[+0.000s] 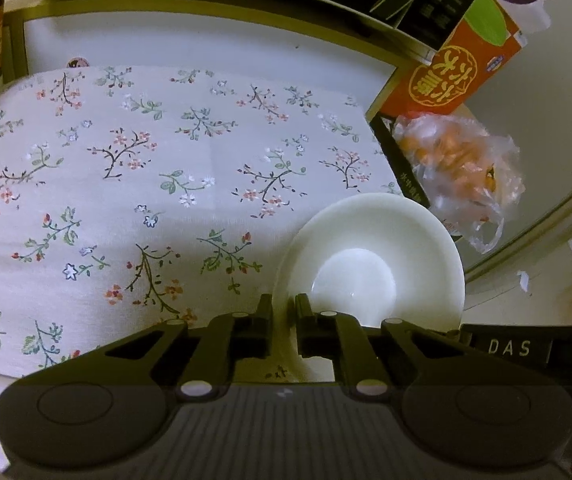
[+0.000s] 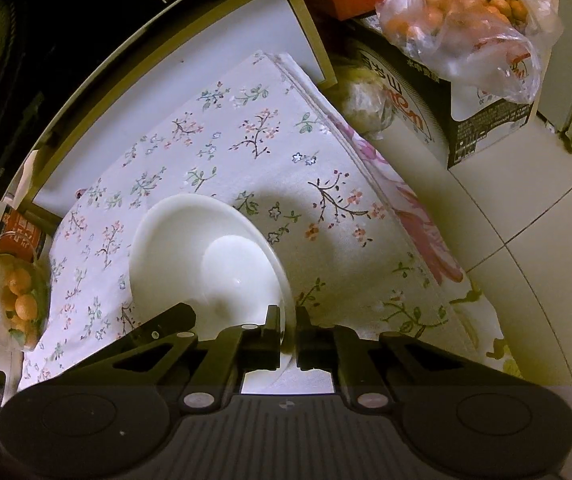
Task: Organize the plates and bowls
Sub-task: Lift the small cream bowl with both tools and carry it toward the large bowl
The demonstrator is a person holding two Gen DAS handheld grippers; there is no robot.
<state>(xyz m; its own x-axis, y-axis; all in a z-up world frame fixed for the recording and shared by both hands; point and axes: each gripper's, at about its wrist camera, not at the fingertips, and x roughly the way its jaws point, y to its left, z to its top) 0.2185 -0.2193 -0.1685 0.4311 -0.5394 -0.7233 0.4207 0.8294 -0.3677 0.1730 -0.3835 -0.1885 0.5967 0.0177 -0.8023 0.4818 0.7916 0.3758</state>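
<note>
Left wrist view: "DAS" label (image 1: 509,347) beside left tongs (image 1: 284,306), both tongs clamped on white plate rims (image 1: 369,240).

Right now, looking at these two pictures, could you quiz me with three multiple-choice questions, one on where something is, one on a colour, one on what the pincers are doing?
1. Where does the bag of small orange fruit sit?
A. on a dark printed carton
B. on the floral cloth
C. inside the dish

2. What colour is the dish?
A. blue
B. plain white
C. red with flowers

3. How does the left gripper stand?
A. wide open above the dish
B. shut on the dish's rim
C. shut on the cloth

Answers:
1 A, the bag rests on top of the carton beside the table.
2 B, the dish is white all over against the floral cloth.
3 B, the rim passes between the two closed fingers.
</note>
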